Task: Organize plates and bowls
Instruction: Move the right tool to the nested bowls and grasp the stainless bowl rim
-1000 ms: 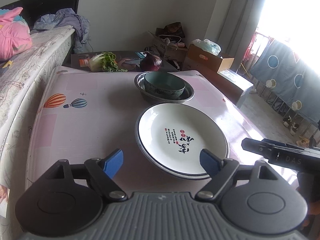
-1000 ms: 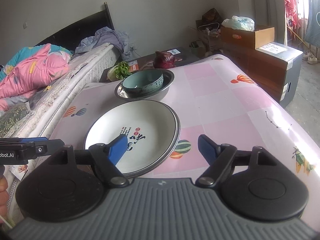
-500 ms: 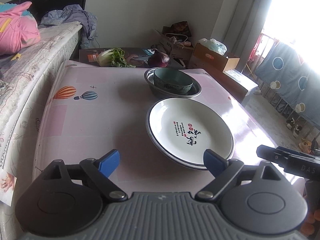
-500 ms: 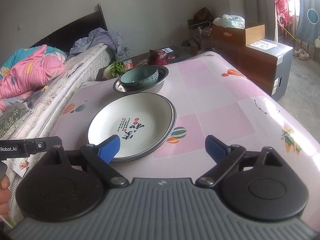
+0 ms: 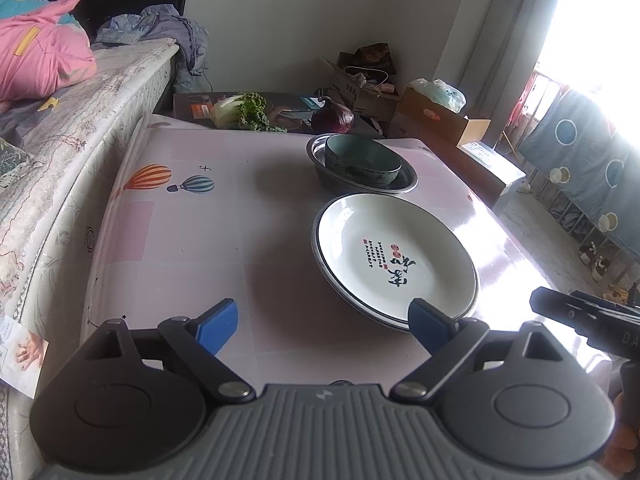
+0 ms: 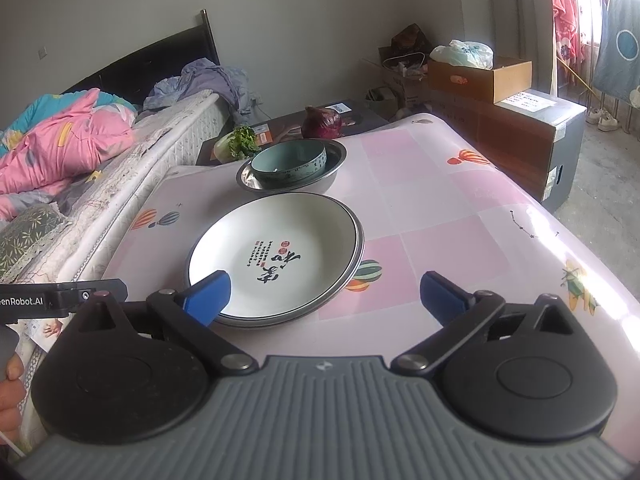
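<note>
A white plate with red and black writing [image 5: 394,254] lies on top of another plate in the middle of the table; it also shows in the right wrist view [image 6: 276,256]. Behind it a teal bowl [image 5: 362,159] sits inside a steel bowl [image 5: 404,184], also seen in the right wrist view as the teal bowl [image 6: 290,164] in the steel bowl [image 6: 332,168]. My left gripper [image 5: 324,322] is open and empty, near the plate's front edge. My right gripper [image 6: 324,294] is open and empty, above the plate's near rim.
The table [image 5: 192,248] has a pink cloth with balloon prints. A bed [image 5: 60,128] runs along the left side. A cabbage [image 5: 240,112] and a red onion [image 5: 334,117] lie on a low stand behind. Cardboard boxes [image 6: 508,120] stand at the right.
Both grippers have drawn back from the plates and bowls, which look smaller and farther. Both stay open. The dishes have not moved.
</note>
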`<state>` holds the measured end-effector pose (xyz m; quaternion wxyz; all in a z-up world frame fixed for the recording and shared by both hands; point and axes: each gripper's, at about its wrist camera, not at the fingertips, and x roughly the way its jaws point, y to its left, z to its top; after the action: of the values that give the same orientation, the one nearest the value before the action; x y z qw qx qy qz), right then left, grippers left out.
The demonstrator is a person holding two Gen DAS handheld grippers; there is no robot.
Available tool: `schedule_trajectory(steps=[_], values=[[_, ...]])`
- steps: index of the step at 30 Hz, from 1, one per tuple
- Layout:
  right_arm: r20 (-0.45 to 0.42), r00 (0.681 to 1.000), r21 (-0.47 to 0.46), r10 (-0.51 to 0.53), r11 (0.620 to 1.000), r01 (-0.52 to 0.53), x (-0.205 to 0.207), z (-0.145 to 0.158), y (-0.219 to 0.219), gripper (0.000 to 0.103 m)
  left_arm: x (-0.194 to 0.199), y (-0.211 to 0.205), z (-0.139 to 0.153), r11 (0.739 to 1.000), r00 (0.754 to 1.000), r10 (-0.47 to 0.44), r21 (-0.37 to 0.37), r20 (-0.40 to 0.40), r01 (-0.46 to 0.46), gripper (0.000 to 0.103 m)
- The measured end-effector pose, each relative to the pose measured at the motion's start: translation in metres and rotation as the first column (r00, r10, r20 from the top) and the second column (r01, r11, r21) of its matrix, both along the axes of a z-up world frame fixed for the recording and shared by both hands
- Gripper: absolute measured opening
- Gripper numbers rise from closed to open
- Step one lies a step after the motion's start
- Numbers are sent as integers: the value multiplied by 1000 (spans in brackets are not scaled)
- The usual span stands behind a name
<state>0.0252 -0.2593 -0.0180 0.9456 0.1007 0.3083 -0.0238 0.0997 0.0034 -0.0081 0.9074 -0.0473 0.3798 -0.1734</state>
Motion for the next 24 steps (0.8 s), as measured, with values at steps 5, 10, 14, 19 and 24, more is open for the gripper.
schedule_trajectory(steps=[5,10,14,19,24], values=[[2,1000,2,8,1000,-8,-1,1,1,101,-1,-1,1,1000,1000,7,8,1,-7,93],[12,1000,1,23,1000,-23,3,6,-2,101,3,-5,3,1000,1000,8,24,9,-9,93],[22,999,4,30,1000,-30,12,10,-7,101,11,-12,6,999,1000,5,46,29,-7,93],[28,999,13,34,999,-35,27,13,-17,101,26,-20,11,998,999,3,57,55,-7,93],[25,999,21,38,999,-38,43,13,-29,101,47,-28,14,998,997,4,63,72,-8,93]])
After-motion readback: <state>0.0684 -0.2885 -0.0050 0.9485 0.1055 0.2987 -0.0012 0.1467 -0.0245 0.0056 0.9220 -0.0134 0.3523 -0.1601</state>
